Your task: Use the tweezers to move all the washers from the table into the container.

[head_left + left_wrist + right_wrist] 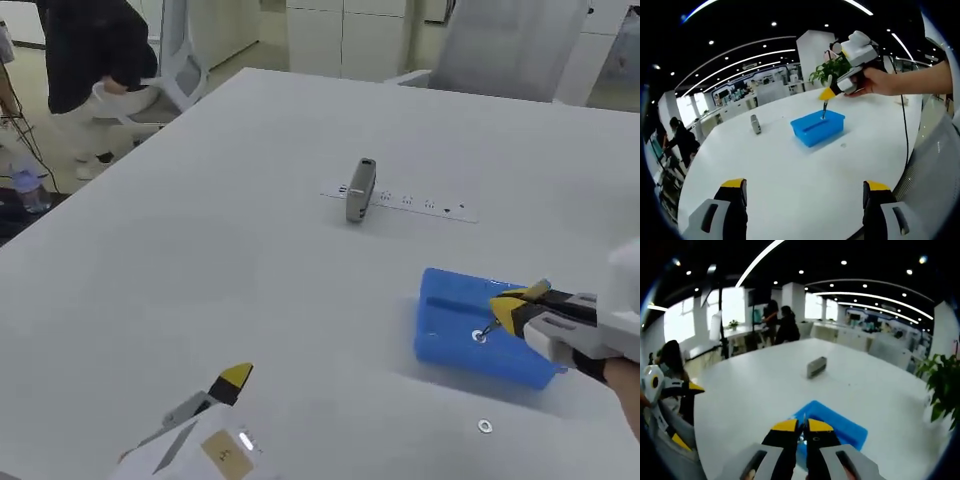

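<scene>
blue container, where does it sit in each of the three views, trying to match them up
Head view: the blue container is at lower right, under the right gripper.
Left gripper view: just above centre, with the tweezers pointing down into it.
Right gripper view: bottom centre, just beyond the closed jaws.
Shared landmark: the grey block standing beyond the container.

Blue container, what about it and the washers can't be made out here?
- Head view: the right gripper covers part of the blue container; its washer count is hidden.
- Head view: whether the tweezers pinch the washer is too small to tell.
- Right gripper view: its own jaws hide the tweezers' tips.
</scene>
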`<state>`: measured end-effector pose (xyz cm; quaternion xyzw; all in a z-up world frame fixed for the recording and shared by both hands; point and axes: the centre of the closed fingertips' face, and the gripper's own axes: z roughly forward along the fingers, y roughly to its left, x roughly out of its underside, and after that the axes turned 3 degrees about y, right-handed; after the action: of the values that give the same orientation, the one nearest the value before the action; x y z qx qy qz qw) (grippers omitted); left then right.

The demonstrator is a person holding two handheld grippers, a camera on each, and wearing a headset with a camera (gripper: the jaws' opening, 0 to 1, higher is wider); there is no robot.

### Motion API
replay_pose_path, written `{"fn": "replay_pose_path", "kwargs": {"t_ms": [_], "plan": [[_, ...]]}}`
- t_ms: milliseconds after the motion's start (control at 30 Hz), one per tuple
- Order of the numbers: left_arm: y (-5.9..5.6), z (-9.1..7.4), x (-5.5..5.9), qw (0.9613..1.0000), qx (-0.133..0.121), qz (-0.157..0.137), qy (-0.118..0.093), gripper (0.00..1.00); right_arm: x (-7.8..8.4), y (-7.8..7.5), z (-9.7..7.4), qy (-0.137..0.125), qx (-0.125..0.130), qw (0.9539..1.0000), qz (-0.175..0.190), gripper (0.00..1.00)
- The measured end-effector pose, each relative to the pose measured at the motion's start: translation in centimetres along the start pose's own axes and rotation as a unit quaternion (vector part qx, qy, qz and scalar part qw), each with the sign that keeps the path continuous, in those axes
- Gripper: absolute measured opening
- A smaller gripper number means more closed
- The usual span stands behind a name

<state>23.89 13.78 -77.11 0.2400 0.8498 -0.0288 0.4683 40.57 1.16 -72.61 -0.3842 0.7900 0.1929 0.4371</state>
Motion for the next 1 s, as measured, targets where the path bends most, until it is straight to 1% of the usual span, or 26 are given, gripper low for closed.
{"fn": "replay_pose_path", "kwargs": {"t_ms": [67, 167, 233, 333, 433, 567, 633, 700, 733, 1000], "plan": [[0.0, 0.1, 0.2, 1.0000, -0.002, 0.003, 0.006, 0.99, 0.0, -0.3, 0.3, -0.001, 0.003, 1.0000, -0.002, 0.02], [0.1, 0.2, 0.7, 0.9997, -0.006, 0.012, 0.020, 0.99, 0.8, -1.4, 1.4, 0.010, 0.014, 0.9999, -0.002, 0.02], [0.2, 0.2, 0.7, 0.9997, -0.007, 0.012, 0.020, 0.99, 1.2, -1.9, 2.0, 0.010, 0.014, 0.9998, 0.012, 0.02], [0.3, 0.2, 0.8, 0.9997, -0.008, 0.009, 0.023, 0.99, 1.8, -2.6, 2.7, 0.013, 0.019, 0.9995, 0.023, 0.02], [0.4, 0.3, 1.1, 0.9994, -0.012, 0.012, 0.031, 0.99, 2.4, -2.8, 3.4, 0.017, 0.023, 0.9992, 0.028, 0.02], [0.3, 0.3, 1.1, 0.9993, -0.010, 0.013, 0.033, 0.99, 3.5, -3.3, 4.3, 0.026, 0.032, 0.9986, 0.032, 0.02], [0.2, 0.4, 1.2, 0.9992, -0.008, 0.014, 0.036, 0.98, 4.0, -3.2, 4.8, 0.027, 0.033, 0.9983, 0.040, 0.02], [0.1, 0.4, 1.3, 0.9991, -0.007, 0.017, 0.038, 0.98, 4.2, -3.4, 4.8, 0.028, 0.033, 0.9978, 0.050, 0.02], [0.1, 0.4, 1.3, 0.9991, -0.007, 0.017, 0.038, 0.98, 4.2, -3.1, 4.8, 0.028, 0.032, 0.9978, 0.052, 0.02], [0.2, 0.5, 1.4, 0.9988, -0.010, 0.019, 0.044, 0.97, 5.1, -2.7, 5.3, 0.037, 0.027, 0.9975, 0.055, 0.02]]}}
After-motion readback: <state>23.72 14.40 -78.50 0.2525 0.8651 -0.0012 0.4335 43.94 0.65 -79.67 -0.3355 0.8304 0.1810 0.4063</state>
